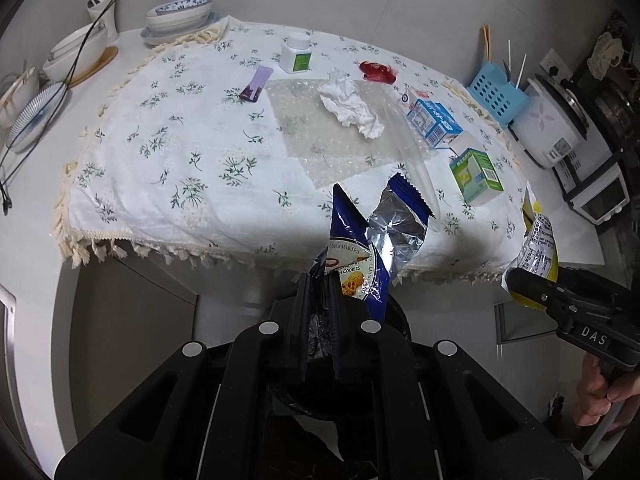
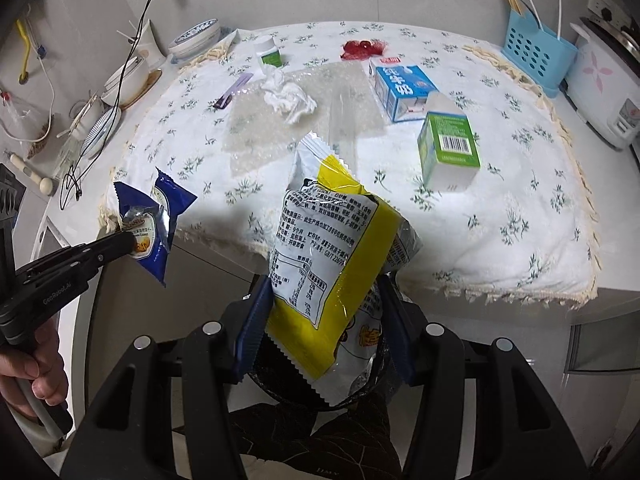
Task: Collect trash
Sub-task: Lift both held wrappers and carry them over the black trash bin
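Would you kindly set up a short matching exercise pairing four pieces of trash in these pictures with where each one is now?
Things:
1. blue cookie wrapper
2. yellow snack bag
3. crumpled tissue
4. green carton

Places:
A. lying on the bubble wrap
B. clamped in the right gripper
C. standing on the tablecloth
D. clamped in the left gripper

Pairs: 1-D, 2-B, 3-A, 4-C

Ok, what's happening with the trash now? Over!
Left tool shut on blue cookie wrapper. Right tool shut on yellow snack bag. Both over black bin. Nothing blocking.
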### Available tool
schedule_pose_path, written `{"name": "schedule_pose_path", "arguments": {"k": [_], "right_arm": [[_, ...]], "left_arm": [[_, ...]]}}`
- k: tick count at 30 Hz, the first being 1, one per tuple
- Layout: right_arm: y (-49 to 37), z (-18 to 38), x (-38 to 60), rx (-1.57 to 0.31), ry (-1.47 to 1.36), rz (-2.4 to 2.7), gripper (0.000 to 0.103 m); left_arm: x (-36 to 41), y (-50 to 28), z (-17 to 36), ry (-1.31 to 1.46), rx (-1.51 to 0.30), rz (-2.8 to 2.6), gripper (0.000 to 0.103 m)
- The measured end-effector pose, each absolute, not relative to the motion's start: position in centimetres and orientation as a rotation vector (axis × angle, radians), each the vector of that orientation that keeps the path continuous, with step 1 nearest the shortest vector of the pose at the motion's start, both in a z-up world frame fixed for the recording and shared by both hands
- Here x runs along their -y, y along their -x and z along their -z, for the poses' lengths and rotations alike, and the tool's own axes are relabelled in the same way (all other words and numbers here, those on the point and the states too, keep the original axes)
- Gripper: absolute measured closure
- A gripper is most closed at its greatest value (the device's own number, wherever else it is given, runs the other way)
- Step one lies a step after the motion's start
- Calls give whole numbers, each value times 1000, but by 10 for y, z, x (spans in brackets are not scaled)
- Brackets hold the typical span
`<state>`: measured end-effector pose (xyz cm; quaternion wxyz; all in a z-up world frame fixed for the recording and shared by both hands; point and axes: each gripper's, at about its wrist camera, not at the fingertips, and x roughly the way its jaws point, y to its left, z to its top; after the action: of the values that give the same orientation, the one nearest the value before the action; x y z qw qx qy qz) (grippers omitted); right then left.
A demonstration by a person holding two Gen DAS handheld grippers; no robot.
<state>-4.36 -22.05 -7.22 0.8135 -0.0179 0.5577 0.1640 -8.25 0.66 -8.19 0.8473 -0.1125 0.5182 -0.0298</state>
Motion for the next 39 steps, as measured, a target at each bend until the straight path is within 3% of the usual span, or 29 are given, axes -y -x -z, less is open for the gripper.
{"name": "schedule_pose_path", "arguments": {"k": [21,39], "right_arm": [[66,155,236,-1264,58,-368,52],[71,179,259,-1321,35,-386,53]], "left_arm": [[24,100,177,172,-1186,124,95],[66,91,256,109,-1311,192,95]]}}
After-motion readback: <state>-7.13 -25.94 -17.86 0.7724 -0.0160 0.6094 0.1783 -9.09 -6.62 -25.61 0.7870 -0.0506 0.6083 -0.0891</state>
